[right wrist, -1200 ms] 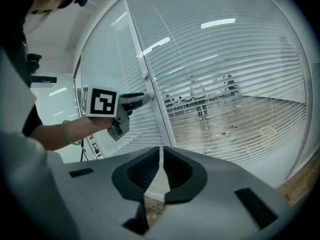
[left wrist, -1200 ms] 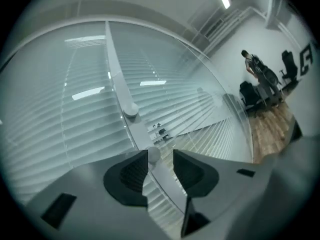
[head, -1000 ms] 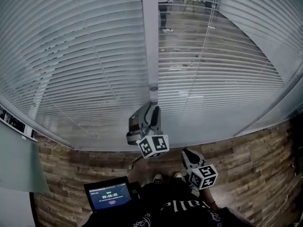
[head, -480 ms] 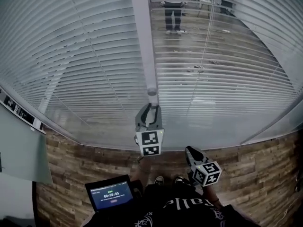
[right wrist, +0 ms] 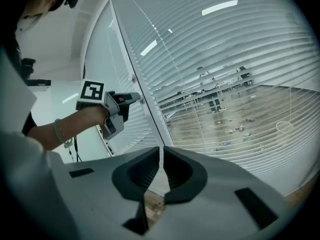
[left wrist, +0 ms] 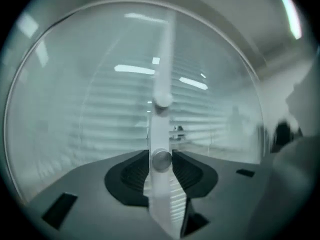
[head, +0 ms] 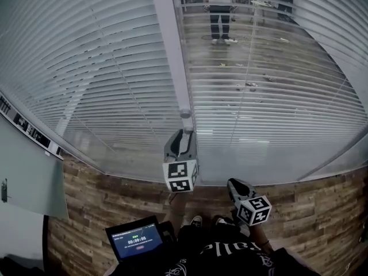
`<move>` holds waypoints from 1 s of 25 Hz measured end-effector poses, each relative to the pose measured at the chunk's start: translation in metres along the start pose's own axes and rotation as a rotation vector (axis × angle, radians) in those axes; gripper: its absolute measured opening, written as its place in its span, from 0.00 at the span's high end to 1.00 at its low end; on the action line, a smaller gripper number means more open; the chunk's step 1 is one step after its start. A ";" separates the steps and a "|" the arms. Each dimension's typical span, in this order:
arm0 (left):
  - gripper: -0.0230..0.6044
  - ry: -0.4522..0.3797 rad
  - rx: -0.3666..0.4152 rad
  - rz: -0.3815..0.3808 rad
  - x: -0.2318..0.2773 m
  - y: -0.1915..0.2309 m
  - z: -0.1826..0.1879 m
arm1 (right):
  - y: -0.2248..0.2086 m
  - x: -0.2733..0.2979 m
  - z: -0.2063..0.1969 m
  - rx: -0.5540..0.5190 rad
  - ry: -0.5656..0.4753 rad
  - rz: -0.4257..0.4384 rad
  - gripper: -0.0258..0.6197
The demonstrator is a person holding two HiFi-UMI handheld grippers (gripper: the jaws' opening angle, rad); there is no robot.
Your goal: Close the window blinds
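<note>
- Head view risk, broadest first: the blinds (head: 98,68) fill the frame from 9 o'clock round to 3 o'clock. The right-hand panel (head: 287,91) is still see-through, so its slats stand open. A twist the wrong way would, I judge, leave them open or flip them past flat.
- The tilt wand (head: 174,62) runs from 12 o'clock down to the centre. Pulling it downward instead of turning it could strain whatever it hangs from.
- The left gripper (head: 184,135) sits at the wand's lower end. Its jaws have just been closing, and in the left gripper view the pads press both sides of the wand (left wrist: 161,134), well spread by its width. So near the end cap, the hold could slide off under a hard twist.
- The right gripper (head: 232,183) hangs at 5 o'clock, jaws all but together on nothing (right wrist: 161,151). It gives the wand no steadying.
- Hidden: the headrail and the wand's upper fixing are cut off at 12 o'clock.
- Whether the left panel's slats are shut is unclear.
- The left gripper view is hazy, so the joint in the wand is only a blur.
- Thin cords (head: 247,68) over the right panel are too fine to trace.
</note>
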State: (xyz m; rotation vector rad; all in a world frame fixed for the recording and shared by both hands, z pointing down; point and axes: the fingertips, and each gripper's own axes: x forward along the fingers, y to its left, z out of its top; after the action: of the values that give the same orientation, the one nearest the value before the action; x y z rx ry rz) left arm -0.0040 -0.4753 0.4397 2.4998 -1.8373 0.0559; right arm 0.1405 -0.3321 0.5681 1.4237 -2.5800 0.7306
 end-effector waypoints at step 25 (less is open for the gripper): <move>0.75 0.050 0.498 0.019 0.003 -0.010 0.006 | -0.005 0.010 0.000 -0.001 0.027 0.032 0.90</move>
State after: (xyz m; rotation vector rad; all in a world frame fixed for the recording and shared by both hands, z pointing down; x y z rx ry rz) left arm 0.0061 -0.4761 0.4339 2.7444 -2.0295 0.6465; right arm 0.1395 -0.3420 0.5731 1.3667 -2.5881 0.7475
